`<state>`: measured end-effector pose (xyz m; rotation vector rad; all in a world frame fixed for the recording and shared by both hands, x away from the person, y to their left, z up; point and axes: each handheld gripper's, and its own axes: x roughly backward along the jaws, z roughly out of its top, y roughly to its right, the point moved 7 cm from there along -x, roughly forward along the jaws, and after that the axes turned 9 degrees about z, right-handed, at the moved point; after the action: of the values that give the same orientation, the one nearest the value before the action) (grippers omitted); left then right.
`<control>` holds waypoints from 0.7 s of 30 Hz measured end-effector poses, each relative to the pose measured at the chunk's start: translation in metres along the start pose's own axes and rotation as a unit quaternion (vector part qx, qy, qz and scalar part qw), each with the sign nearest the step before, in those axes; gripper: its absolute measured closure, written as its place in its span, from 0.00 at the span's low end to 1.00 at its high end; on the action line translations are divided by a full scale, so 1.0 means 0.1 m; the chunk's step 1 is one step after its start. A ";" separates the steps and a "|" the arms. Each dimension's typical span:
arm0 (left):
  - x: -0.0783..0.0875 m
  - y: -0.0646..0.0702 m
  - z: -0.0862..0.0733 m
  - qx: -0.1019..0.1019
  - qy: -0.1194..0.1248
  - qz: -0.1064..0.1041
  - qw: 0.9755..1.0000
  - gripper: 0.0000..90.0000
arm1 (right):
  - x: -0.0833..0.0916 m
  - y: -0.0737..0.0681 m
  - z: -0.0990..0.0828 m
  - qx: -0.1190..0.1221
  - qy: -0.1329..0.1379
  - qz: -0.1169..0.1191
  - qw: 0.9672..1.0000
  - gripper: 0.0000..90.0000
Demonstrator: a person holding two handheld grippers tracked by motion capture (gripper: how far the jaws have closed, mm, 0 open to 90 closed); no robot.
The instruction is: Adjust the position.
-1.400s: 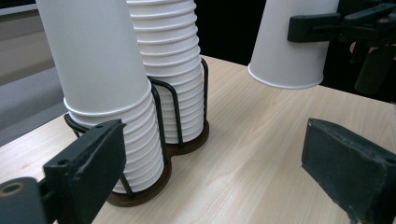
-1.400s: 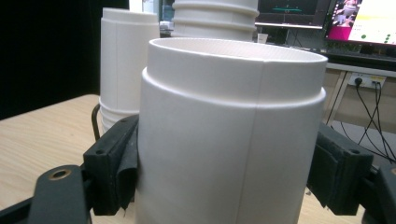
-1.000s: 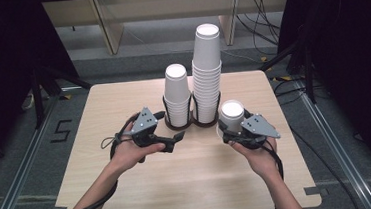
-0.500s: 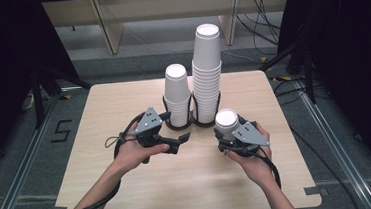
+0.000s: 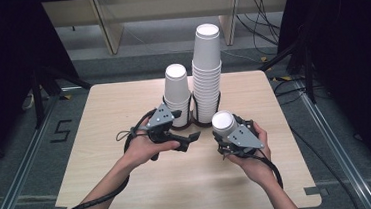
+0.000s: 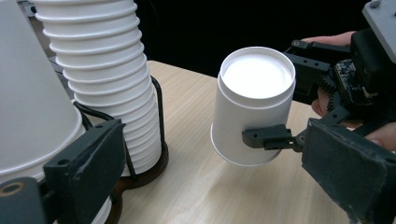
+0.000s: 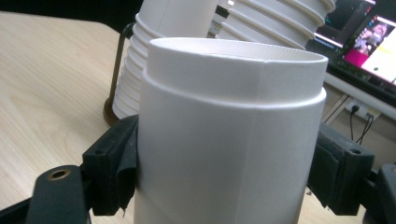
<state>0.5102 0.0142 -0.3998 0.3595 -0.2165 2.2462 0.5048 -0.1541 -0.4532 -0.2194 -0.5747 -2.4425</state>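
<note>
A single white paper cup (image 5: 223, 122) is clamped upside down between the fingers (image 7: 112, 163) of the right gripper (image 5: 224, 137), w/ one pad pressed on each side of its wall; its base faces up and its rim hangs off the table (image 5: 99, 121), as seen in the left gripper view. The left gripper (image 5: 191, 138) is held just beside it, jaws pointed toward the cup. Its jaws have just been opening, and are seen apart w/ nothing between them; the cup is beyond the tips, not touched. Behind both sets of fingers a short cup stack (image 5: 177, 87) and a tall cup stack (image 5: 207, 67) are stood side by side in a black wire holder (image 5: 193, 115), approx. at the table's middle.
</note>
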 end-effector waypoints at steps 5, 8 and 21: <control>-0.07 0.04 -0.01 -0.005 -0.009 -0.006 1.000 0.06 | 0.00 -0.04 -0.02 0.079 -0.016 -0.012 0.997 0.23; -0.07 0.03 -0.01 0.002 -0.006 -0.008 1.000 0.06 | 0.00 -0.08 -0.02 0.128 -0.019 -0.023 0.991 0.23; -0.09 0.03 -0.06 -0.001 -0.009 -0.009 1.000 0.06 | -0.03 -0.16 -0.06 0.233 -0.045 -0.041 0.971 0.23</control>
<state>0.5117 0.0078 -0.4087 0.3808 -0.2238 2.2261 0.4972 -0.1436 -0.4650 -0.1134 -1.1942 -2.3036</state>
